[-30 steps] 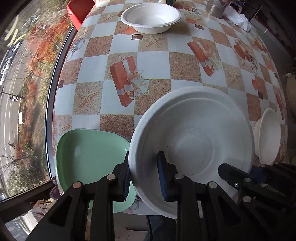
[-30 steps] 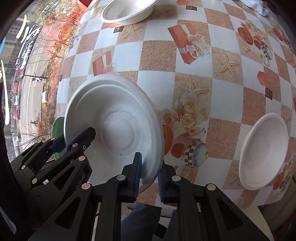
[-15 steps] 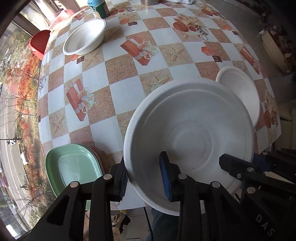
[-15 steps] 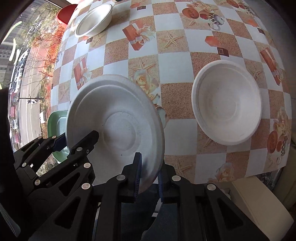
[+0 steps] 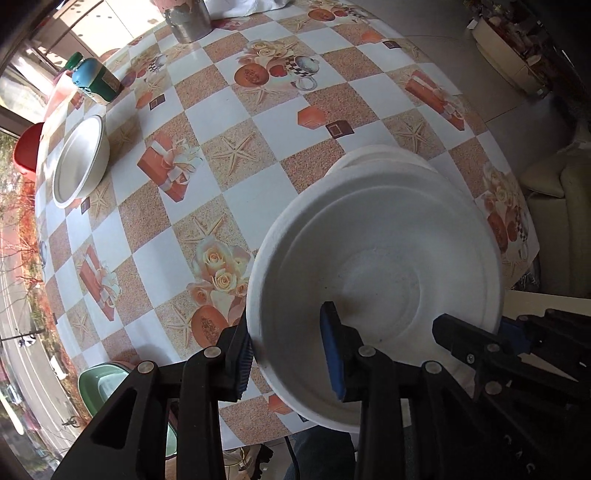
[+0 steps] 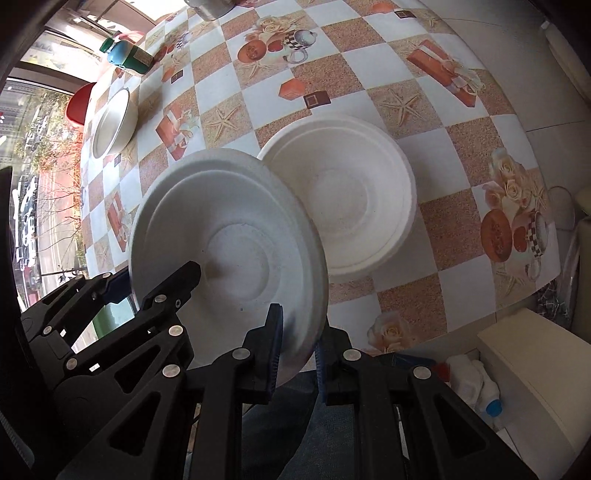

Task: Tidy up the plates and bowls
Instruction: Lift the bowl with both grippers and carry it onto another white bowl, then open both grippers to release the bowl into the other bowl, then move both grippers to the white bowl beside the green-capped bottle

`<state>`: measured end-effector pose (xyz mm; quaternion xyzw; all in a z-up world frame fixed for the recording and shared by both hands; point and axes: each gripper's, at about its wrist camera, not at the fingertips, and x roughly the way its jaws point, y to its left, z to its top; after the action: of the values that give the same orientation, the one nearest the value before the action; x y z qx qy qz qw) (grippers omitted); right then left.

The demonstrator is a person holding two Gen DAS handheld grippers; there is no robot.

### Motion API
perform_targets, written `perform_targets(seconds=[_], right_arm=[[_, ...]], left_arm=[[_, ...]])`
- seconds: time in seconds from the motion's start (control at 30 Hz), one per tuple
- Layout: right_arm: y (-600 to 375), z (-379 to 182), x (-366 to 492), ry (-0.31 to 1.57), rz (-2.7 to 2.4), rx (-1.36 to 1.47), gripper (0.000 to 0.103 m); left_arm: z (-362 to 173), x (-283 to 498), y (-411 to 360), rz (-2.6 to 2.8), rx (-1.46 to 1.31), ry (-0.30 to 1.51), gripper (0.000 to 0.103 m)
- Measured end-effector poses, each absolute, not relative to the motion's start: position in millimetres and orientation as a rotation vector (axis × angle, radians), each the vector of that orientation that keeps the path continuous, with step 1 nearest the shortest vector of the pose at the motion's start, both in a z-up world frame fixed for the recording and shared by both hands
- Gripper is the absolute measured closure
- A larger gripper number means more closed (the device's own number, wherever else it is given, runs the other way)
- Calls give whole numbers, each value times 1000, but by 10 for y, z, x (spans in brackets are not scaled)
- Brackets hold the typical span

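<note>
I hold one white paper bowl (image 5: 380, 258) (image 6: 236, 240) above the table's near edge with both grippers. My right gripper (image 6: 297, 339) is shut on its near rim. The left gripper (image 5: 288, 350) straddles the rim on the other side; its outer pad touches the rim, while the inner pad (image 5: 330, 343) seems to stand slightly off the wall. A second white bowl (image 6: 351, 199) rests on the table just beyond and to the right, partly hidden by the held one. A third white bowl (image 5: 79, 162) sits far left. A green plate (image 5: 99, 384) lies at the near left edge.
The table (image 5: 258, 110) has a chequered patterned cloth. A teal bottle (image 5: 94, 79) and a metal cup (image 5: 192, 22) stand at the back. A red bowl-like thing (image 5: 26, 151) sits past the left edge by the window. A cream cabinet (image 6: 535, 373) stands below right.
Both grippers carried the white bowl to the right, away from the green plate and up to the second white bowl. The left jaws stand slightly wider than before.
</note>
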<state>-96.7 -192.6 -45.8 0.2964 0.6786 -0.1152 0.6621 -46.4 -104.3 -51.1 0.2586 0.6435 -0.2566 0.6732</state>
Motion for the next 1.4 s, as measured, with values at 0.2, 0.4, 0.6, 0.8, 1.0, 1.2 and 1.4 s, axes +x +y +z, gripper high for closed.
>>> perform_targets(seconds=[0.2,0.4,0.6,0.8,1.0,1.2,1.4], right_arm=[[-2175,-541,-962,1532,-303,694,86],[-2368,-614,-869,1531,-311,689,86],[-2514,-669,-758,1532,-330,661,86],[-2733,-697,-796,1517,-393,702,25],[-2773,-693,-893,1514,-446,716,11],[-2639,-659,-922,1523,-456,677,11],[-2477,-582,-870,1509,-437,658,11]], left_arm=[[-594,-400,-1299,-594,598,1458,68],[-645,-286,-1468,-593,573,1470,63],[-625,-150,-1388,-551,531,1454,22],[-543,-15,-980,-506,442,1464,20],[-648,-33,-538,-419,392,1516,20],[-711,-160,-278,-388,368,1549,20],[-580,-210,-152,-402,353,1519,20]])
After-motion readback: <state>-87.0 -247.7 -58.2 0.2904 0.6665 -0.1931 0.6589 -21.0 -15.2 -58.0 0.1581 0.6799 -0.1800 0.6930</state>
